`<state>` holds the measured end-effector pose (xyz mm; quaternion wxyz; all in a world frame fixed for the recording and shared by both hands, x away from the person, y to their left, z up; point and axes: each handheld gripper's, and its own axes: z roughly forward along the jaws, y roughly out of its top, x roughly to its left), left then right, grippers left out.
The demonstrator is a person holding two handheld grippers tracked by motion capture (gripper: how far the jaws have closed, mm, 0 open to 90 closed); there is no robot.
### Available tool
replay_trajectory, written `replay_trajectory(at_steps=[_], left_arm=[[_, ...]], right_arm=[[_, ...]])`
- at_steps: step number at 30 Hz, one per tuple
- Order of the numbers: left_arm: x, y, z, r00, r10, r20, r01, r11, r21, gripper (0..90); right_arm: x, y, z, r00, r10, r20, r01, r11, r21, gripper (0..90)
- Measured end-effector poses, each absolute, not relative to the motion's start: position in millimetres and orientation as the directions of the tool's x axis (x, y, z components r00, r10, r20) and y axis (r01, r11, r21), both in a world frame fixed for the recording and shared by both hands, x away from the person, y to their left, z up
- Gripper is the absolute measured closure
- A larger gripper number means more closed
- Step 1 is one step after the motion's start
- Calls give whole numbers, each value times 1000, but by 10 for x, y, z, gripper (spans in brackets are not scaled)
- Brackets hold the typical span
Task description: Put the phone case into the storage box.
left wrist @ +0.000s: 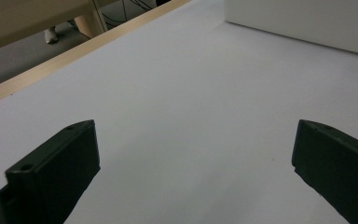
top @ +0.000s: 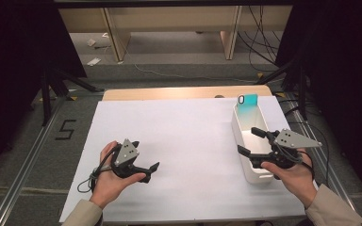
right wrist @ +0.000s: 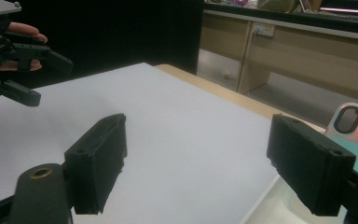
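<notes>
Looking down, high view: right gripper (top: 253,141) w/ jaws spread, nothing gripped, over near end of white bin (top: 245,165); phone case (top: 248,100) leans upright at bin's far end.
Left gripper (top: 153,171): jaws spread, empty, on white sheet (top: 179,136).
Left gripper view: bare sheet betw. jaws, bin wall top right.
Right gripper view: jaws apart, case just behind right one.

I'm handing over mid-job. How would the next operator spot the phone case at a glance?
Start at the white sheet covering the table, then go to the long white bin on its right side. The phone case stands at the bin's far end, teal with a camera cutout, the one coloured thing there.
</notes>
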<state>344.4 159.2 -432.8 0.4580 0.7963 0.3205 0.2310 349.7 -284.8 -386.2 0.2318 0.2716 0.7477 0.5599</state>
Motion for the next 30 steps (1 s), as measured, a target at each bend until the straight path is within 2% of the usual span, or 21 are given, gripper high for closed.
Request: replay_trajectory(at_steps=[30], left_arm=[[3447, 1594, -4326, 687, 723, 75, 298, -374, 878, 0]], right_arm=[[3346, -2918, -3920, -754, 656, -41, 139, 220, 965, 203]])
